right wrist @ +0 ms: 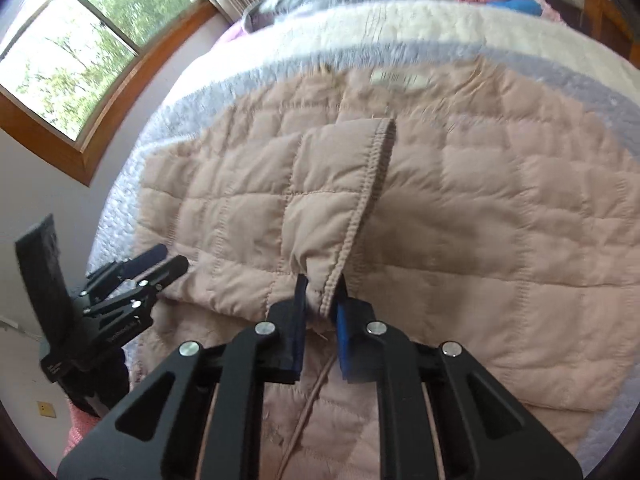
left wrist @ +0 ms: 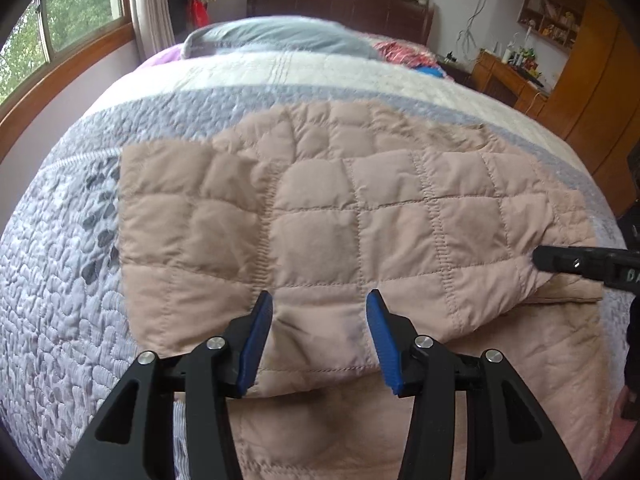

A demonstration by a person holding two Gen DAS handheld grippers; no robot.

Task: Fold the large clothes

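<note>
— Jacket [left wrist: 360,216], the pink quilted one, lies spread on the bed [left wrist: 60,320], over the grey-and-white quilted bedspread [left wrist: 280,76]. We see its near part folded over on itself, with a rounded fold edge just beside our left tool [left wrist: 320,320].

— And that left tool, is it gripping?

— No. Its blue pads [left wrist: 256,344] stand spread on either side of the jacket's fold, with fabric between them, and we cannot see them pressing on it.

— What about our right tool [right wrist: 322,308]?

— Pressed together on the jacket. In the right wrist view its pads pinch the stitched edge of a flap [right wrist: 336,184] that runs away from the tool across the jacket's body, toward the collar end, where a pale label [right wrist: 394,78] shows, blurred.

— Where do the two tools sit against the jacket?

— Both at its near side. In the left wrist view the right tool's black tip reaches the jacket's right edge; in the right wrist view the left tool touches its left edge.

— Anything beyond the jacket?

— A grey pillow [left wrist: 276,38] and a dark headboard [left wrist: 340,0] at the far end of the bed.
</note>
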